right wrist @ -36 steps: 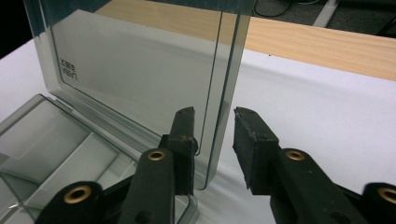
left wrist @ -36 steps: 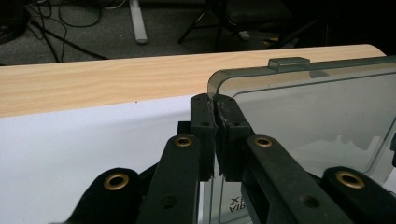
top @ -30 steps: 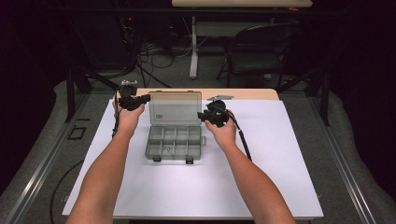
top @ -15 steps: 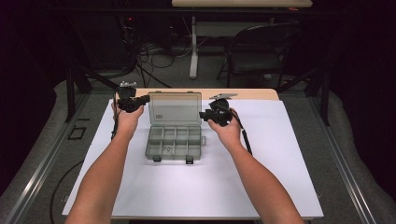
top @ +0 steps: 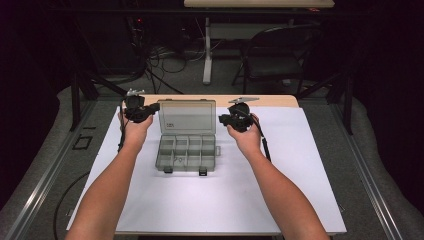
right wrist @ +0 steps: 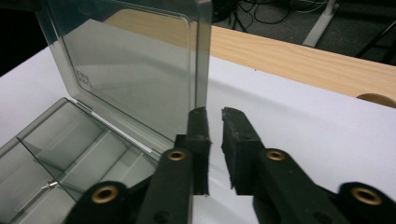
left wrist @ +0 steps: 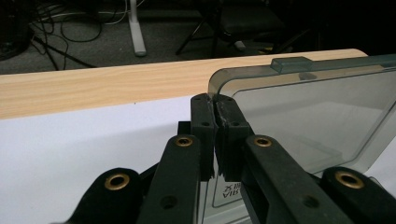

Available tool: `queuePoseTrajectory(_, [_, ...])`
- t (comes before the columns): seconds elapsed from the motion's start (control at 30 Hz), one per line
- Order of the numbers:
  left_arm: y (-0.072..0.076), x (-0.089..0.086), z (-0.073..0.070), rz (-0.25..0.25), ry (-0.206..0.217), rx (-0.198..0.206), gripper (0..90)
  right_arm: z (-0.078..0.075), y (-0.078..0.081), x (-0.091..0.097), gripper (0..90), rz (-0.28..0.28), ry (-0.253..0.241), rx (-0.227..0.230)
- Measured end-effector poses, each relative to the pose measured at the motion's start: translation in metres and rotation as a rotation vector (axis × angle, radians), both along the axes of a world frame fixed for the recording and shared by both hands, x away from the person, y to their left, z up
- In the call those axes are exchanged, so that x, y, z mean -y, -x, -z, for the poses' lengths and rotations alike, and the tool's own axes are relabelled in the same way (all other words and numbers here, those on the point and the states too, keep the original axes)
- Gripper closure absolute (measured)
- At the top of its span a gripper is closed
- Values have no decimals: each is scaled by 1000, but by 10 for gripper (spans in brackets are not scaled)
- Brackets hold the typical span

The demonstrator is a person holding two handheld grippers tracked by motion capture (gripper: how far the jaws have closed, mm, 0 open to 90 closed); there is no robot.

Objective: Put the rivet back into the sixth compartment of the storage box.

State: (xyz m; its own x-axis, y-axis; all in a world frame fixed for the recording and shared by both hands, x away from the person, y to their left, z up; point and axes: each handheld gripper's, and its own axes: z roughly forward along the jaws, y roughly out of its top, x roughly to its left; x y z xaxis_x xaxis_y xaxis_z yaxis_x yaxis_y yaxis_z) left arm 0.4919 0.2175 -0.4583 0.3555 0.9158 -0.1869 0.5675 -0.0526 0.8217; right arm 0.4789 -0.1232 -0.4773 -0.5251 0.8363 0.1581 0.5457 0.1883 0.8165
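High view: translucent grey plastic compartment box [top: 186,150] sits mid-table on white sheet [top: 210,200], lid [top: 187,117] raised roughly upright at far side, tray divided into small compartments, two latches at near edge. Left gripper [top: 148,112] held at left edge of lid, just beside or touching it; contact too small to settle from above. Right gripper [top: 223,119] held at right edge of lid, tips very near that edge. Bare forearms enter from bottom, one on each side of box. Strip of light wooden tabletop [top: 260,100] exposed beyond sheet. Dark folding chair [top: 272,60] and floor cables [top: 160,55] behind table.

Left gripper view: black jaws of left gripper [left wrist: 215,109] pressed nearly together, clamped on corner edge of clear lid [left wrist: 317,116]; lid edge runs into seam between pads. Moulded catch tab [left wrist: 292,63] at lid's upper rim. White sheet [left wrist: 70,144] below, wooden tabletop [left wrist: 102,88] beyond.

Right gripper view: jaws of right gripper [right wrist: 215,114] narrow, a slim gap remaining, having just been closing. Left pad directly under side edge of upright lid [right wrist: 135,70]; gap itself appears empty, white sheet [right wrist: 303,121] visible through it. Grip on lid not confirmed; pad contact with edge cannot be told. Open tray [right wrist: 70,163] with dividers at lower left, one small metal piece [right wrist: 49,185] lying in a compartment. Wooden tabletop [right wrist: 299,60] across upper right.
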Motion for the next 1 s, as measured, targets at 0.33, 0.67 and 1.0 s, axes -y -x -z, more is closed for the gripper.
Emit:
queuePoseTrajectory(0.33, [12,-2,-1,7,7,11,873,-11,-2,1,900,-24,-6,-11])
queuePoseTrajectory(0.67, [26,-1,-1,1,12,34,874,-12,-2,0,900,-34,-12,-16])
queuePoseTrajectory(1.0, [39,-3,0,3,28,42,874,-23,-1,-6,900,-46,-3,-1])
